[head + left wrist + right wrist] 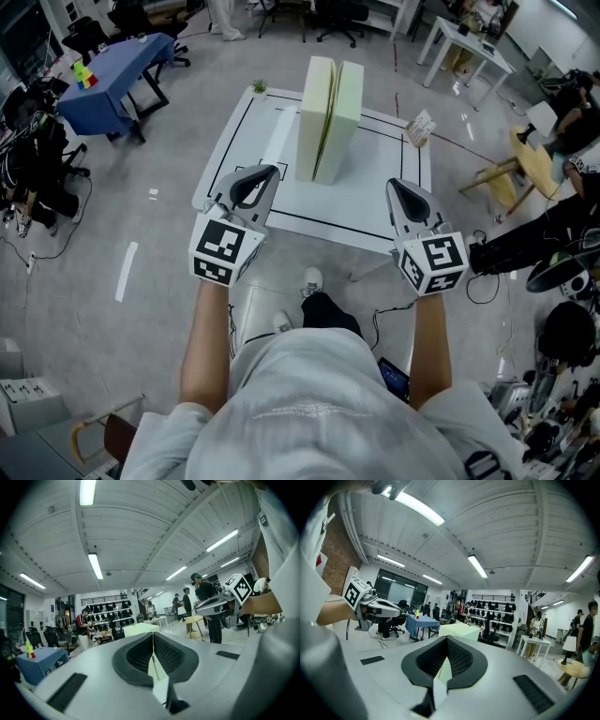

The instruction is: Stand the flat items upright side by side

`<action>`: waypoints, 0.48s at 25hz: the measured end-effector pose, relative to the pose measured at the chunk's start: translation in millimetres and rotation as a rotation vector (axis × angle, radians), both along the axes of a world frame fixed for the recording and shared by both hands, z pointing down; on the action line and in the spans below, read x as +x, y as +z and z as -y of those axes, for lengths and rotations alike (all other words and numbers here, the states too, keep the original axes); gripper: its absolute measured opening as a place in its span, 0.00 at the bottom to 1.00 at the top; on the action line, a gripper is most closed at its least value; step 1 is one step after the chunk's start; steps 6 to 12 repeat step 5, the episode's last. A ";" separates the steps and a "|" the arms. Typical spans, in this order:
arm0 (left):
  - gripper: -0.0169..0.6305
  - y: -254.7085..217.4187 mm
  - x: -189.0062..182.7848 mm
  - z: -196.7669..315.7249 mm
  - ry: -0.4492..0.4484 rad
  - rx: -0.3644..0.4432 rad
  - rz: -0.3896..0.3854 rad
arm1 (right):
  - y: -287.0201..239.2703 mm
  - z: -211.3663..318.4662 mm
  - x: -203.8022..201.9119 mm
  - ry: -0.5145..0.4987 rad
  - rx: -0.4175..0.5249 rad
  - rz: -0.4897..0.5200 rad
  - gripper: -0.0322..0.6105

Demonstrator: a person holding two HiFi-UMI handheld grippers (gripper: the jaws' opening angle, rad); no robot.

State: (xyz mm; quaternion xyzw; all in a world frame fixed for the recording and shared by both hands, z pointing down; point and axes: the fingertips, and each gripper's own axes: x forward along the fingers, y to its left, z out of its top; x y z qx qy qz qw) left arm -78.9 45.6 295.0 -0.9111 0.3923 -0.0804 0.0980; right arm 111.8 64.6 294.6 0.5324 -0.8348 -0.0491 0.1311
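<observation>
Two pale-green slabs upright together on white desk, grey floor around; left gripper, right gripper: fingers closed, empty.

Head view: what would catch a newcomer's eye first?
A pale green slab and its twin stand upright, side by side, at the middle of the white table. Nearer the camera, the left gripper and right gripper hang by the table's near corners, both shut and empty.
</observation>
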 end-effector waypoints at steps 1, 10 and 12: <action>0.06 0.8 0.2 1.7 -0.002 -0.002 -0.001 | 1.4 0.9 0.5 0.002 -0.004 -0.001 0.09; 0.06 2.9 3.6 8.0 0.004 -0.006 0.001 | 5.9 6.6 3.4 0.006 -0.013 -0.008 0.09; 0.06 2.9 3.6 8.0 0.004 -0.006 0.001 | 5.9 6.6 3.4 0.006 -0.013 -0.008 0.09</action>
